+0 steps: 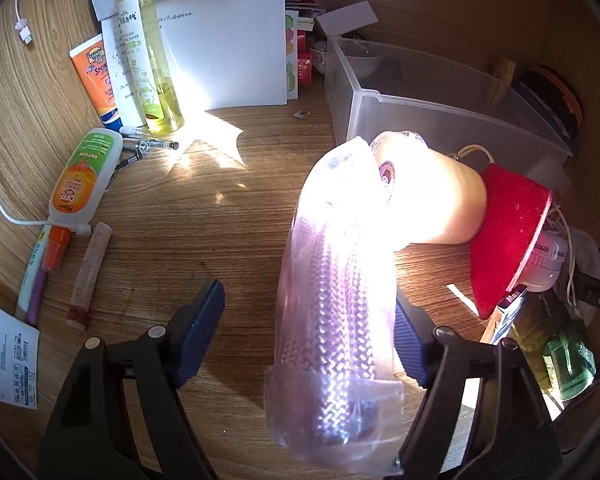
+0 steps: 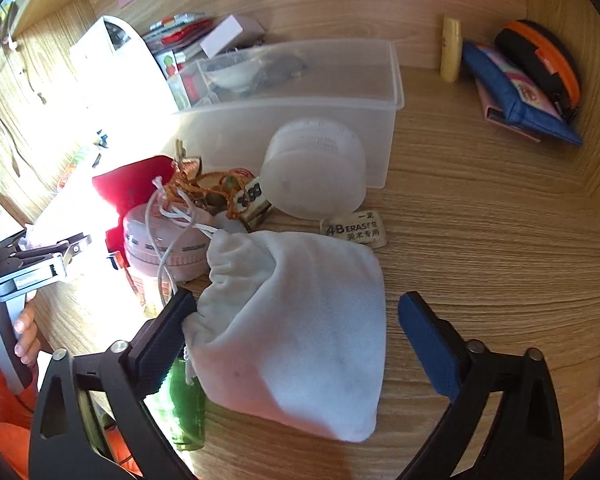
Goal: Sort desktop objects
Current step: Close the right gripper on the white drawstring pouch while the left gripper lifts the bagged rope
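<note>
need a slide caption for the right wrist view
Right tool open around a white drawstring pouch on the wooden desk, a clear plastic bin behind.

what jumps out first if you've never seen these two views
In the left wrist view, a clear plastic packet blazing in sunlight lies between the open left gripper fingers. In the right wrist view, a white drawstring pouch fills the foreground between the open right gripper fingers, with a clear plastic bin behind it.

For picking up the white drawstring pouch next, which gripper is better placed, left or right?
Right. The right gripper stands open around the white drawstring pouch, one pad at its edge. The left gripper straddles a clear plastic packet instead.
</note>
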### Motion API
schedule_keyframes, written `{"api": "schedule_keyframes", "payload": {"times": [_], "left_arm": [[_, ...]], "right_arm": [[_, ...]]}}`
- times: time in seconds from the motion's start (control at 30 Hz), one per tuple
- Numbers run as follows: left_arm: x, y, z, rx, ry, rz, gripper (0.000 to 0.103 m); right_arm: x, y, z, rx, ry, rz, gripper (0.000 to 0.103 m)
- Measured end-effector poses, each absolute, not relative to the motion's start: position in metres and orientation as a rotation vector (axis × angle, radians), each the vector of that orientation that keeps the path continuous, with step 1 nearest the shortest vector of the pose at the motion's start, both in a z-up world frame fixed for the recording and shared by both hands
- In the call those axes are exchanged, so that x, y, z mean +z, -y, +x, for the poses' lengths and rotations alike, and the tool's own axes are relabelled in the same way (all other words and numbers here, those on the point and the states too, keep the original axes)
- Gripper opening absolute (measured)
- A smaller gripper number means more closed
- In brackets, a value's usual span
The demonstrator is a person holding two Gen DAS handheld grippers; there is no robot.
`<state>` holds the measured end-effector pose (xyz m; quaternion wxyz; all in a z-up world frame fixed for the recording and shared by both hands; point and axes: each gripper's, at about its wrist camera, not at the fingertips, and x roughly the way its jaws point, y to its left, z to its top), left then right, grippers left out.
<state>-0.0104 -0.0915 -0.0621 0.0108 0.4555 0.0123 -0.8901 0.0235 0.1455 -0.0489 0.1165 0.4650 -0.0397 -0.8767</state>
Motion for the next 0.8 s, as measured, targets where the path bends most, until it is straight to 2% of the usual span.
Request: {"api": "schedule_keyframes", "payload": {"times": [0.03,0.1,0.17,0.23,0.3,0.33,0.37,0.43,0.53,0.8], "left_arm": [[-0.063,0.092,-0.011,-2.770,-0.040,1.420,0.075],[-0.066,0.093,-0.013,-2.762,-0.048,1.429,0.068],[-0.068,0.094,-0.015,-2.762,-0.063,1.447,0.059],[-0.068,0.092,-0.016,-2.761,-0.038,1.429,0.053],[-0.068,0.091,-0.017,-2.764,-0.033,1.422,0.045],[-0.067,0.090,-0.017,-2.767,-0.037,1.420,0.037],[-0.067,0.090,-0.018,-2.768,-0.043,1.420,0.029],[-0.064,0.090,-0.017,-2.767,-0.042,1.406,0.028],[-0.062,0.090,-0.015,-2.772,-0.047,1.399,0.028],[-0.038,0.087,-0.003,-2.829,-0.021,1.280,0.027]], "right_arm": [[-0.051,-0.145,0.022,-2.562,0.110,1.370,0.089],[-0.055,-0.145,0.021,-2.557,0.099,1.378,0.087],[-0.057,-0.145,0.021,-2.561,0.088,1.376,0.080],[-0.058,-0.148,0.022,-2.572,0.078,1.369,0.068],[-0.058,-0.150,0.024,-2.579,0.073,1.360,0.062],[-0.058,-0.152,0.026,-2.584,0.076,1.350,0.055],[-0.057,-0.153,0.028,-2.590,0.074,1.342,0.053],[-0.055,-0.155,0.031,-2.611,0.065,1.329,0.045],[-0.050,-0.157,0.035,-2.642,0.053,1.303,0.039],[-0.033,-0.163,0.036,-2.761,0.041,1.215,0.038]]}}
